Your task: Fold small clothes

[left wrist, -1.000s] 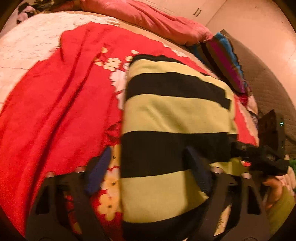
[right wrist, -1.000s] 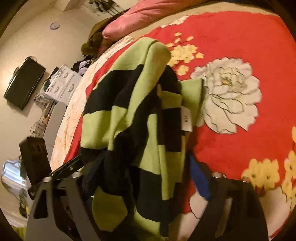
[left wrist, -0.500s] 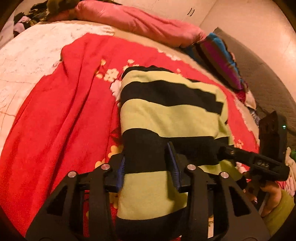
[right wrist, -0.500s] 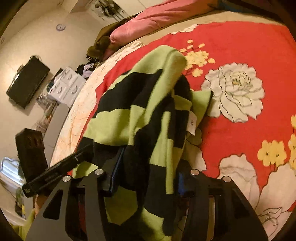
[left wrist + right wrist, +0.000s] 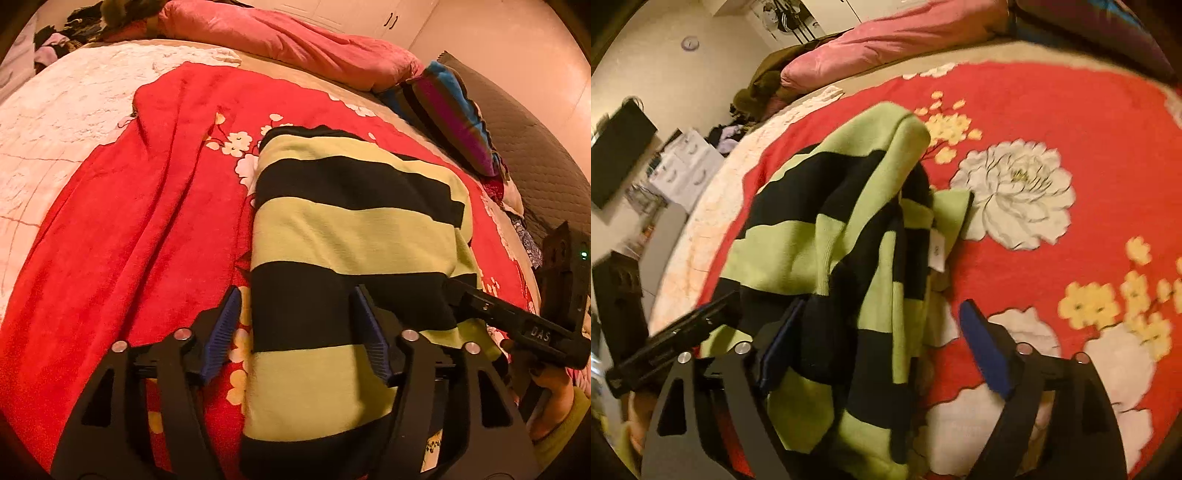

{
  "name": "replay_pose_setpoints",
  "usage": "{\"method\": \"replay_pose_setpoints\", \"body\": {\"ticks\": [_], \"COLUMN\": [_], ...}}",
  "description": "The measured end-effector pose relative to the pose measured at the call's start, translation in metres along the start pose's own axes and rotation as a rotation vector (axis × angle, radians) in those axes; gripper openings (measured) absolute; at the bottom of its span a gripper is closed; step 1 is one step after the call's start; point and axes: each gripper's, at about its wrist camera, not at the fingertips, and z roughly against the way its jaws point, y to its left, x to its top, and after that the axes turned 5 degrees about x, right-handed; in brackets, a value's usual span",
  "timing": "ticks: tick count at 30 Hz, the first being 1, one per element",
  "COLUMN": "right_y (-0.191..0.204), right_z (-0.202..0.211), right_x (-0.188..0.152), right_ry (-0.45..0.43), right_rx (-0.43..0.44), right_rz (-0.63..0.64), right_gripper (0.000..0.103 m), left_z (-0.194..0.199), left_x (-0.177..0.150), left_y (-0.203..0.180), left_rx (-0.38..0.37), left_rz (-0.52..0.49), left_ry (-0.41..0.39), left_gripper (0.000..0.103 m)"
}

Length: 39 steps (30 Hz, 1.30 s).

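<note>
A green and black striped sweater (image 5: 351,236) lies folded lengthwise on a red floral blanket (image 5: 140,236). My left gripper (image 5: 295,332) is open, its blue pads either side of the sweater's near left part. The right gripper's body (image 5: 524,328) shows at the sweater's right edge. In the right wrist view the sweater (image 5: 827,236) is bunched with a white label (image 5: 938,251). My right gripper (image 5: 882,339) is open over the sweater's near end, and the left gripper's body (image 5: 676,339) shows at the left.
A pink duvet (image 5: 295,40) and a striped cushion (image 5: 450,110) lie at the far side of the bed. A white bedcover (image 5: 55,110) shows left of the red blanket. A dark monitor (image 5: 617,151) hangs on the wall, with white boxes (image 5: 683,166) below.
Both grippers closed over the sweater half a second ago and have now opened again. The folded sweater lies lower and flatter on the blanket.
</note>
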Motion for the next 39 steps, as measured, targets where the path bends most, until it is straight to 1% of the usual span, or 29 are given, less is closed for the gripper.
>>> {"method": "replay_pose_setpoints", "body": {"ticks": [1,3,6,8,12,13,14,15,19,24,28,30,32,36,39], "right_y": [0.002,0.005,0.007,0.006,0.003,0.004,0.005,0.006,0.010,0.010,0.017,0.022,0.028,0.038,0.043], "right_z": [0.001,0.002,0.004,0.006,0.016,0.019,0.023,0.026,0.043,0.064,0.090,0.105,0.120,0.144,0.160], "right_x": [0.000,0.001,0.003,0.004,0.006,0.006,0.006,0.005,0.004,0.003,0.000,-0.002,-0.004,-0.011,-0.018], "right_ry": [0.000,-0.003,-0.014,-0.020,-0.034,-0.040,-0.047,-0.055,-0.100,-0.141,-0.216,-0.254,-0.284,-0.325,-0.344], "right_rx": [-0.012,-0.047,-0.068,-0.075,-0.098,-0.107,-0.122,-0.132,-0.174,-0.183,-0.183,-0.179,-0.174,-0.169,-0.162], "right_rz": [0.012,0.039,0.042,0.034,0.028,0.033,0.040,0.046,0.067,0.059,0.079,0.093,0.111,0.139,0.147], "right_gripper": [0.084,0.088,0.092,0.093,0.097,0.097,0.098,0.098,0.098,0.098,0.098,0.098,0.098,0.098,0.099], "left_z": [0.000,0.001,0.002,0.003,0.008,0.010,0.012,0.014,0.026,0.052,0.074,0.088,0.100,0.120,0.132], "left_x": [0.000,0.000,0.000,0.000,0.000,0.000,0.000,0.000,-0.001,0.001,0.003,0.001,-0.001,-0.007,-0.015], "left_y": [0.001,0.001,0.000,-0.001,0.001,0.002,0.002,0.003,0.003,-0.004,-0.012,-0.019,-0.026,-0.034,-0.040], "left_rx": [0.001,0.008,0.028,0.045,0.060,0.067,0.083,0.097,0.114,0.130,0.133,0.133,0.157,0.167,0.188], "left_rz": [0.002,0.001,-0.007,-0.014,-0.004,-0.002,0.002,0.007,0.023,0.026,0.049,0.032,0.009,-0.005,-0.033], "left_ry": [0.001,0.000,-0.004,-0.007,-0.014,-0.017,-0.024,-0.032,-0.069,-0.159,-0.202,-0.228,-0.250,-0.259,-0.259], "left_gripper": [0.057,0.060,0.066,0.071,0.073,0.081,0.092,0.093,0.093,0.094,0.094,0.094,0.094,0.094,0.094]}}
